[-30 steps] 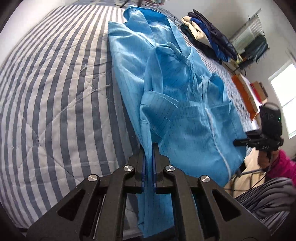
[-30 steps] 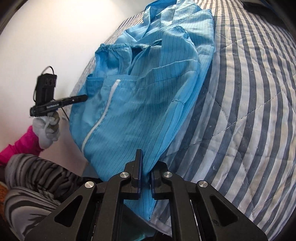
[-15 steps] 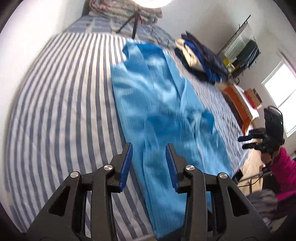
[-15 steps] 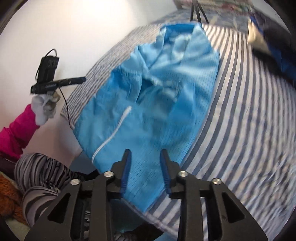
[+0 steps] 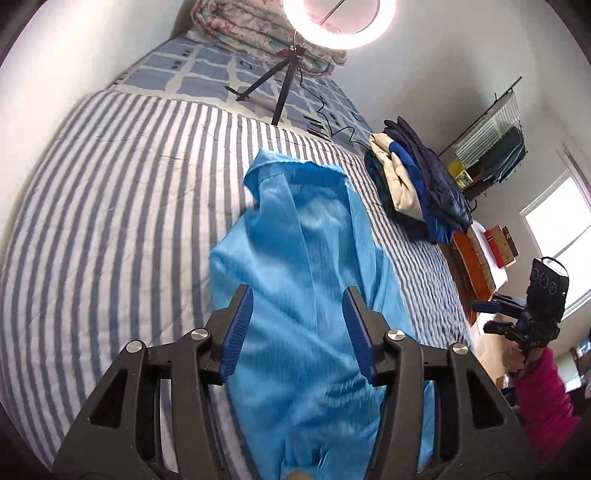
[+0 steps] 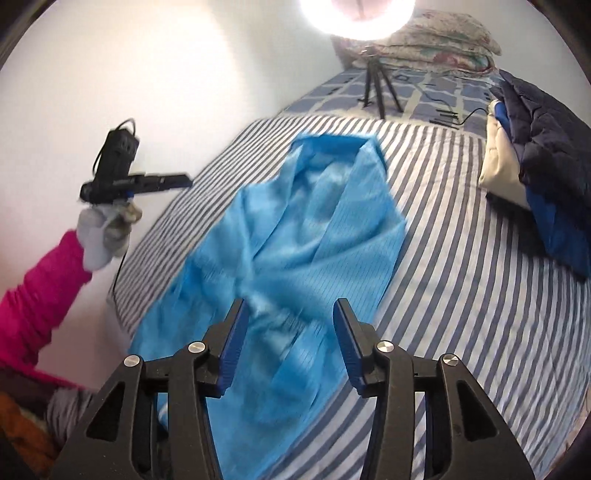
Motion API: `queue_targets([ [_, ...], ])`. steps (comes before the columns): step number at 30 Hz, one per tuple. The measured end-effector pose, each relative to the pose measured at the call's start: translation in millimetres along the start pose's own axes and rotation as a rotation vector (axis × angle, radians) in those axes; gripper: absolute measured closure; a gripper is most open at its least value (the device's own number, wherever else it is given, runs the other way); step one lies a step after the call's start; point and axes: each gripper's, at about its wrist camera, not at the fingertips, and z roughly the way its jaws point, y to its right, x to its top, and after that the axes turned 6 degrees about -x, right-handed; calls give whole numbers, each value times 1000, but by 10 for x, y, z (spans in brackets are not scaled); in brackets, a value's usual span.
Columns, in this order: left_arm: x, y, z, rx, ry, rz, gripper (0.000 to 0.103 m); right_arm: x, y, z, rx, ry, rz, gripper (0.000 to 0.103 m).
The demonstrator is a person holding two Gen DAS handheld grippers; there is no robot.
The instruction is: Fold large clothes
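A large light-blue garment (image 5: pixel 314 295) (image 6: pixel 295 251) lies lengthwise on the striped bedspread (image 5: pixel 110 206) (image 6: pixel 461 295), its sides folded inward and its near end hanging over the bed edge. My left gripper (image 5: pixel 297 299) hangs above the garment's near part, jaws opening, with nothing between the blue pads. My right gripper (image 6: pixel 288 310) also hangs above the garment, jaws opening and empty. In the left wrist view the right gripper (image 5: pixel 517 317) shows at the far right in a hand with a pink sleeve. In the right wrist view the left gripper (image 6: pixel 155 181) shows at the left, held by a gloved hand.
A pile of folded dark-blue and cream clothes (image 5: pixel 417 184) (image 6: pixel 535 177) sits on the bed beside the garment. A ring light on a tripod (image 5: pixel 284 85) (image 6: pixel 376 85) stands at the head, in front of a rolled floral quilt (image 5: pixel 258 29). A white wall (image 6: pixel 147 74) borders one side.
Both grippers have let go of the blue garment's hem, opened, and lifted up and back. The garment has dropped flat onto the bed and more of the room shows.
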Motion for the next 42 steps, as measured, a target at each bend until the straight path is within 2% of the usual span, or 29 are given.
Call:
queue_targets([
  [9, 559, -129, 641, 25, -19, -33, 51, 591, 501, 549, 27, 35, 109, 56],
  [21, 923, -523, 1276, 6, -67, -115, 50, 1178, 818, 1351, 55, 31, 169, 56],
  [28, 1084, -695, 1528, -23, -84, -148, 50, 1399, 1036, 1732, 95, 36, 242, 56],
  [36, 1129, -691, 1783, -42, -108, -137, 51, 1446, 1151, 2035, 182, 27, 317, 56],
  [37, 1144, -681, 1803, -36, -104, -133, 52, 1451, 1158, 2068, 183, 25, 319, 56],
  [39, 1189, -651, 1857, -28, -109, -121, 67, 1468, 1166, 2134, 192, 23, 334, 56],
  [42, 1240, -561, 1886, -8, -107, -76, 81, 1495, 1106, 2192, 190, 17, 314, 56],
])
